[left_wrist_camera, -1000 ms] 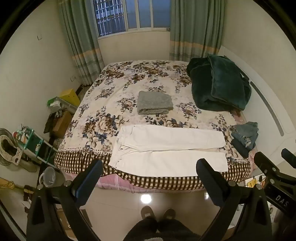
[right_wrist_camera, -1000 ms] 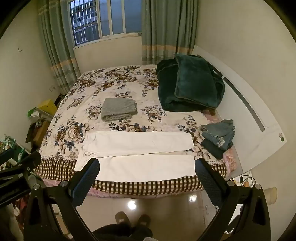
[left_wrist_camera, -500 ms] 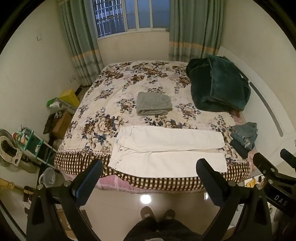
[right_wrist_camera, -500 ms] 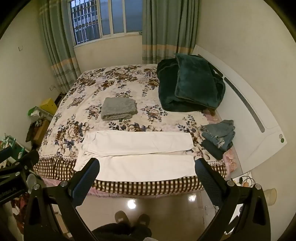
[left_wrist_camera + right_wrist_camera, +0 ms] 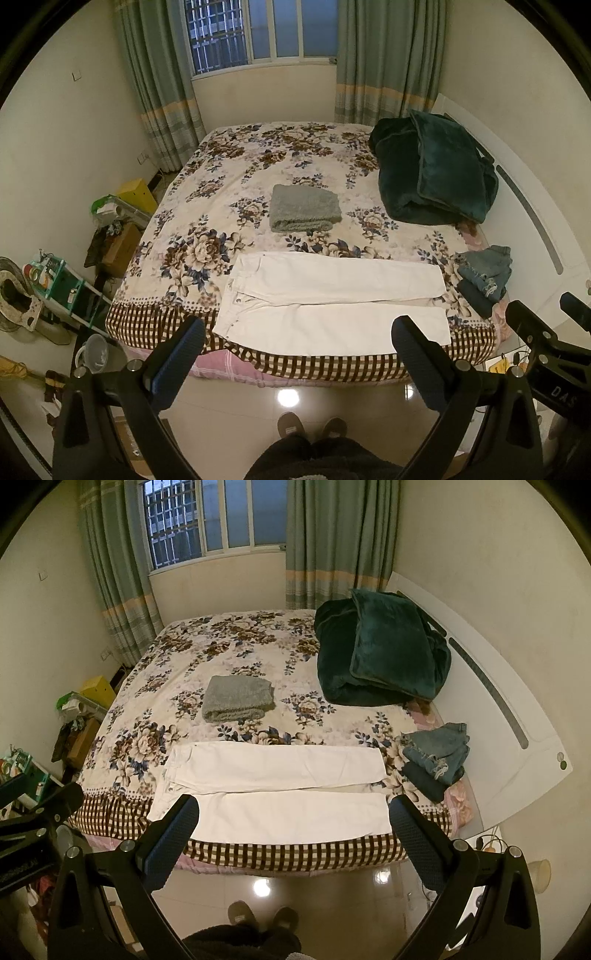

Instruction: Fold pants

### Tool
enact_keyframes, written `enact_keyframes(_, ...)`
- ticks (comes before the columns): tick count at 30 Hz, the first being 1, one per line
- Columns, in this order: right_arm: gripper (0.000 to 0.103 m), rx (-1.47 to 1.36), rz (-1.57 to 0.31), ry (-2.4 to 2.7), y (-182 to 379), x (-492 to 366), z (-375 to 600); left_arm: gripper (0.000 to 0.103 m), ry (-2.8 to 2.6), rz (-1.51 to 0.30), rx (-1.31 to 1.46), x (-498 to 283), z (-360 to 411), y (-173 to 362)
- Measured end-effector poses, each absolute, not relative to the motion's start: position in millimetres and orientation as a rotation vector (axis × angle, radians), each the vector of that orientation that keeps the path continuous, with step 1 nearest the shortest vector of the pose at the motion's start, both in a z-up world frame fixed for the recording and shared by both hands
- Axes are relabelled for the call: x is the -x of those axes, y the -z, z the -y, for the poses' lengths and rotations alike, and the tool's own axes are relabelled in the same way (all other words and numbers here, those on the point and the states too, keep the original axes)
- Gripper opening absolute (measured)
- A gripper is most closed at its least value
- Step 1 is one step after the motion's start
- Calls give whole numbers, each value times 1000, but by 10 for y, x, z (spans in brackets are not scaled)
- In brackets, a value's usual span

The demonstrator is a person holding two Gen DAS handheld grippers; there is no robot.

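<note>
White pants (image 5: 332, 302) laid flat along the near edge of the floral bed (image 5: 229, 173), unmoved since a second ago, folded grey knit (image 5: 304, 212) beyond, denim pile (image 5: 485, 267) beside the hems, left tongs (image 5: 297, 349) and right tongs (image 5: 293, 823) held spread wide and empty above the floor, framing barely shifted

White pants (image 5: 332, 302) lie flat on the bed (image 5: 229, 177); left hand-held gripper (image 5: 297, 332) gapes, seemingly clear of them.

White letters reading "DAS" stand on the black plastic body of the right gripper (image 5: 546, 354), seen at the lower right edge of the left wrist view, where the word is cut off. Nothing else is legible.
</note>
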State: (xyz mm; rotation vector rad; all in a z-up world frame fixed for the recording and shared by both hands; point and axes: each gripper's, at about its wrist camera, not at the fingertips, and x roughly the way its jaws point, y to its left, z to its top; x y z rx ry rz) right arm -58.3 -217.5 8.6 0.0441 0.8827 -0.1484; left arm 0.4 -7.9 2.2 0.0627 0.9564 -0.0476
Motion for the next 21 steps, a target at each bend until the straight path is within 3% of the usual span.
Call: enact_keyframes(21,103,-44,-879,147,-57,615,2213,103,49,-951,-53,-154,283,-122)
